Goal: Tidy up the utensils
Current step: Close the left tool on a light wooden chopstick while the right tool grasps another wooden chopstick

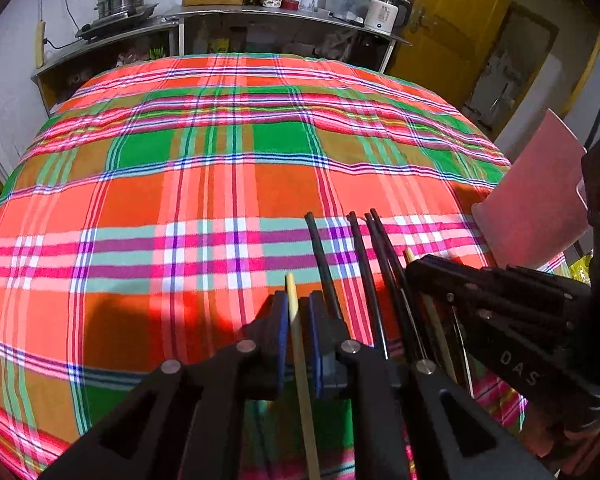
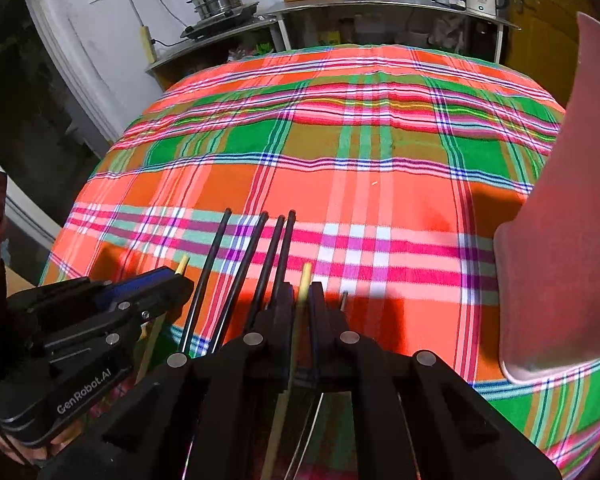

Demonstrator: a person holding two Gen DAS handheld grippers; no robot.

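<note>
Left gripper [image 1: 299, 312]: clamped on a pale wooden chopstick [image 1: 300, 344], gripped near its upper end.
Black chopsticks [image 1: 360, 272]: four seen fanned between the grippers, tips raised over the plaid cloth [image 1: 180, 184]; judged light, stiff, slick, best pinched mid-shaft.
Right gripper [image 2: 301, 300]: closed on a second wooden chopstick [image 2: 304, 280].
Pink container [image 2: 560, 240]: stood just right, likely obstructing.
</note>
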